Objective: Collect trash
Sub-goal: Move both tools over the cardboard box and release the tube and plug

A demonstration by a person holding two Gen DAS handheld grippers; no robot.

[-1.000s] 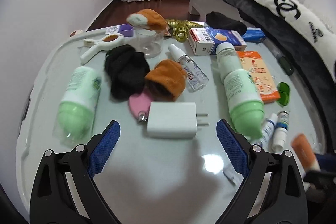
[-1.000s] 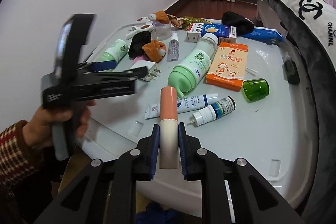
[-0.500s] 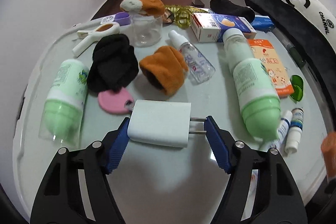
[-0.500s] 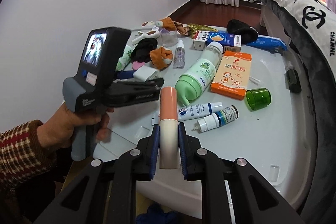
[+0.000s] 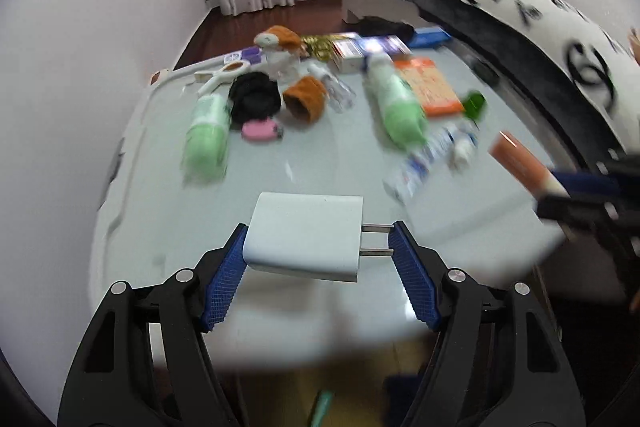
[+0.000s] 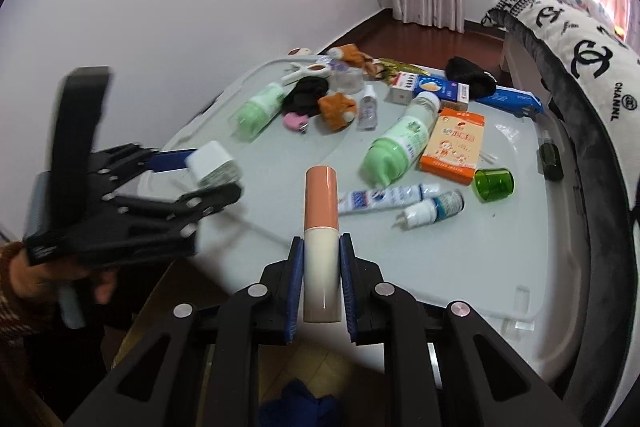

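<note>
Carry-off step of the collecting, by the look of it: both tongs loaded and lifted clear of the counter. Left tongs partly closed on the white charger, one pad against its flat end, the other against the tips of the two prongs, body held crosswise above the near edge of the counter. Right tongs clamped narrow on the peach-and-cream tube, gripped low on the cream part, peach end pointing away. Left behind on the counter: two green bottles, an orange box, a green cap, a white ointment tube, a small dropper bottle, socks and more at the far end. No bin visible in either view, only floor and something blue below the counter edge. Next move, judged from this: swing both loads to wherever the trash goes, level enough to keep the charger from pivoting on its prongs, then release and return for the rest.
</note>
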